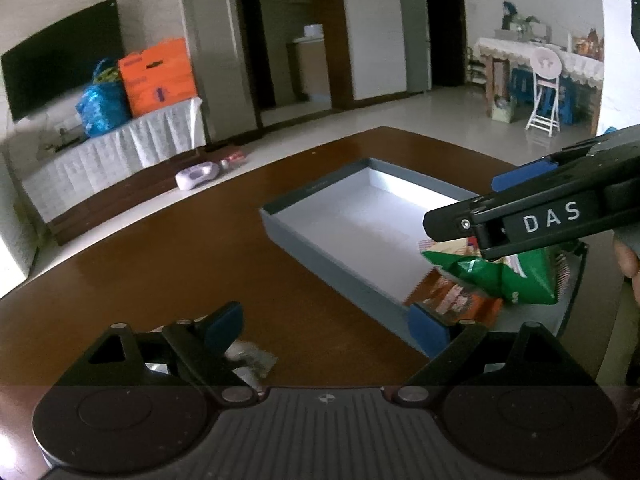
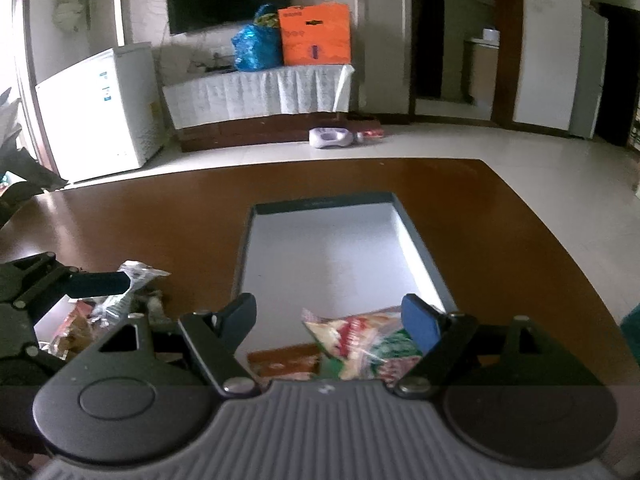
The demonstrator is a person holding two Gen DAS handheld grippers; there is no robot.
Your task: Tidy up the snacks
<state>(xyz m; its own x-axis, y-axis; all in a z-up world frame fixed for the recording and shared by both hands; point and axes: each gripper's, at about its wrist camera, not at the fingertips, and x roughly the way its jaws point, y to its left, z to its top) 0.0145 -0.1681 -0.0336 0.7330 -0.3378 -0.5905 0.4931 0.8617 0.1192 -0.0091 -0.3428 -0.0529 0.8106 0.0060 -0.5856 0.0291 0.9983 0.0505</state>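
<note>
A grey box with a white floor lies on the brown table. A green snack bag and an orange packet lie at the box's near end. My right gripper is open just above the green bag; it shows from the side in the left wrist view. My left gripper is open over the table, a clear wrapped snack by its left finger. More wrapped snacks lie left of the box.
A white draped TV bench with an orange box and blue bag stands beyond the table. A white freezer is at left. A small white appliance lies on the floor.
</note>
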